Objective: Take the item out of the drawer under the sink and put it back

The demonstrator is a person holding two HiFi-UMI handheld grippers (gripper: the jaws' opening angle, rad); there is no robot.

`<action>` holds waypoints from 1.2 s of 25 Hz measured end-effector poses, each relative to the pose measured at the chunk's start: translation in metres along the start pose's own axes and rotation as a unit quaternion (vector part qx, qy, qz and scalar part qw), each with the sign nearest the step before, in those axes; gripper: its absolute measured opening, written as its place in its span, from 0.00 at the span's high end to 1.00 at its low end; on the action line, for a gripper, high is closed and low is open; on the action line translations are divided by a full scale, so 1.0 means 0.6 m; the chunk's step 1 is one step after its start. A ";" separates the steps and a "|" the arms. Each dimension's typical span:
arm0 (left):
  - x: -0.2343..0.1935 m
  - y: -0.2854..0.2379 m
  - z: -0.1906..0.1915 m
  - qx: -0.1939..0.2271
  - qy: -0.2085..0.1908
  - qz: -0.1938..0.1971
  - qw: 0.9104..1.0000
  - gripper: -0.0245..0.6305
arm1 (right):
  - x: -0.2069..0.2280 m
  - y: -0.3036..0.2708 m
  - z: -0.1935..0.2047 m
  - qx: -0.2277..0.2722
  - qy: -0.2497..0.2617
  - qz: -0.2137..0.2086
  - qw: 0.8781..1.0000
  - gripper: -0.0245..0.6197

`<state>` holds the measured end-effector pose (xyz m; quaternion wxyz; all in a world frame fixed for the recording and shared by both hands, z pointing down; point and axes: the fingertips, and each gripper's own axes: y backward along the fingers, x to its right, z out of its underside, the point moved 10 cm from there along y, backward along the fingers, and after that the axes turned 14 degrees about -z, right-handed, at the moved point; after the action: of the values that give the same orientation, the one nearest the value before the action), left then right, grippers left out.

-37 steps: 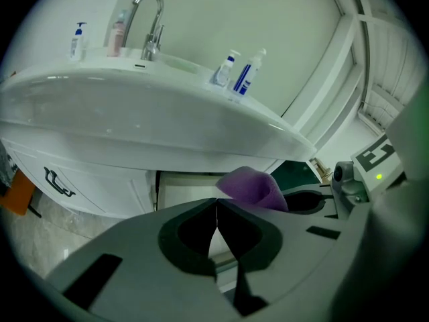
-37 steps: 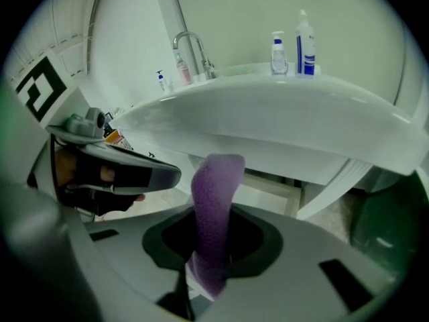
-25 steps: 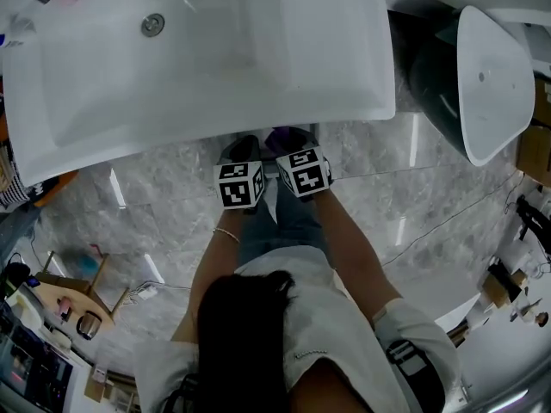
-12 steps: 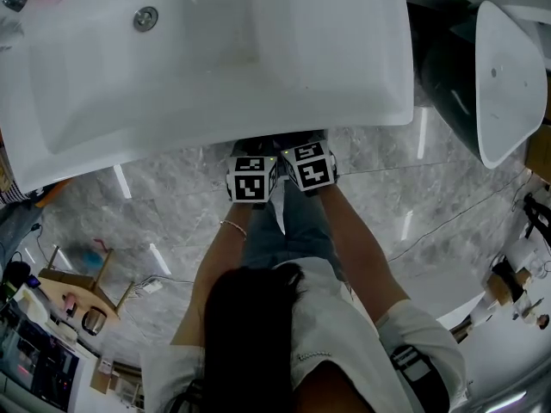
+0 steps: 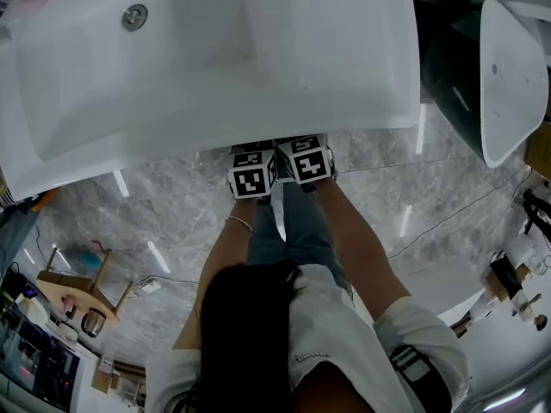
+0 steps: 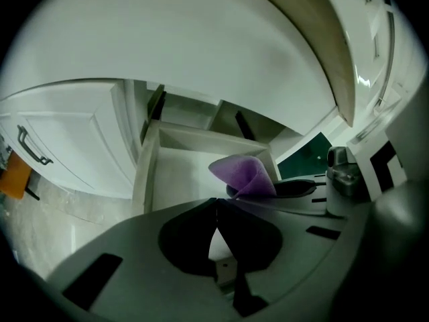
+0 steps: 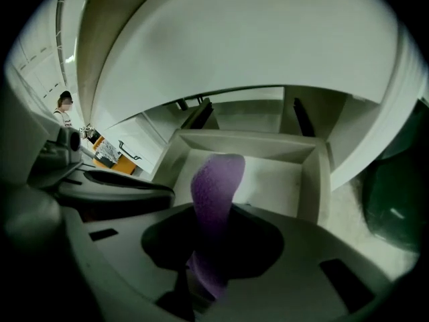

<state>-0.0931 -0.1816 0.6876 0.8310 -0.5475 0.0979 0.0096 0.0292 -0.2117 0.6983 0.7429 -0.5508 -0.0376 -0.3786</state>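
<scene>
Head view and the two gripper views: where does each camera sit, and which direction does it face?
Head view: on the person's head, facing steeply down at the sink and floor; hair, forearms, marker cubes show.
Left gripper view: on the left gripper, facing into the open drawer under the sink; its jaws are shut, empty.
Right gripper view: on the right gripper, facing the same drawer; its jaws hold a purple cloth.
Shared: both gripper views show drawer and cloth.
</scene>
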 end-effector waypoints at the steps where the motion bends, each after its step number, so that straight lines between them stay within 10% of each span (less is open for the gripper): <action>1: -0.002 -0.005 0.001 -0.003 -0.001 -0.001 1.000 0.96 | 0.003 -0.004 0.002 -0.005 -0.004 -0.001 1.000 0.81; 30: -0.021 -0.017 0.018 -0.023 0.027 -0.020 0.999 0.96 | 0.006 -0.011 0.005 -0.007 -0.017 -0.018 1.000 0.57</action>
<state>-0.1026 -0.1745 0.7031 0.8151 -0.5687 0.1090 -0.0196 0.0292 -0.2118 0.7063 0.7313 -0.5617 -0.0577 -0.3825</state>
